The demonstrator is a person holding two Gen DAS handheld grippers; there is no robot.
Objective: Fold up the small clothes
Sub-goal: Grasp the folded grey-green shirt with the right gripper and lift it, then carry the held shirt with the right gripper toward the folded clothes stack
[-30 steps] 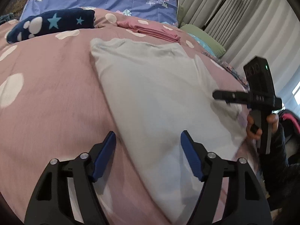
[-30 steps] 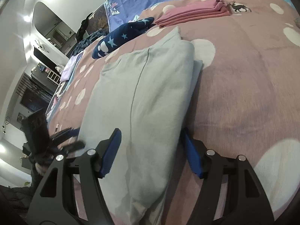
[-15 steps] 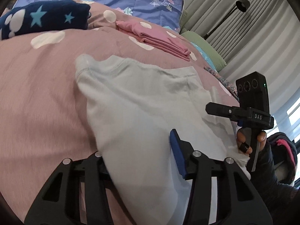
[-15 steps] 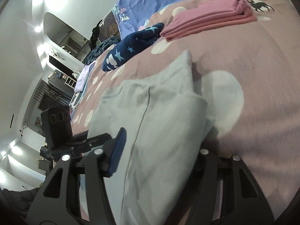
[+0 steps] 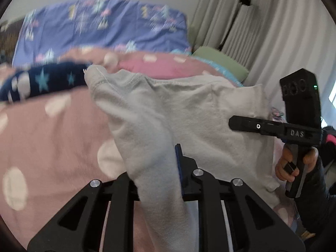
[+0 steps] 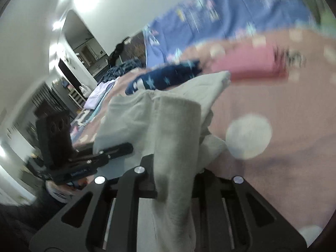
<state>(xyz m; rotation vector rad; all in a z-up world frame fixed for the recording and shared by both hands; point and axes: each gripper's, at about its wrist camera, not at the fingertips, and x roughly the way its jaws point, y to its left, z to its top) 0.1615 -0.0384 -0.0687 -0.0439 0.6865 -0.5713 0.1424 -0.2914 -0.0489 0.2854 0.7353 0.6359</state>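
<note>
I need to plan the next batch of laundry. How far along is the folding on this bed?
Done: a pink garment and a navy star-print one lie folded on the bedspread. In hand: the grey garment, with the left gripper and right gripper each shut on a near corner, their jaws having just closed. Left: folding it over and laying it flat.
</note>
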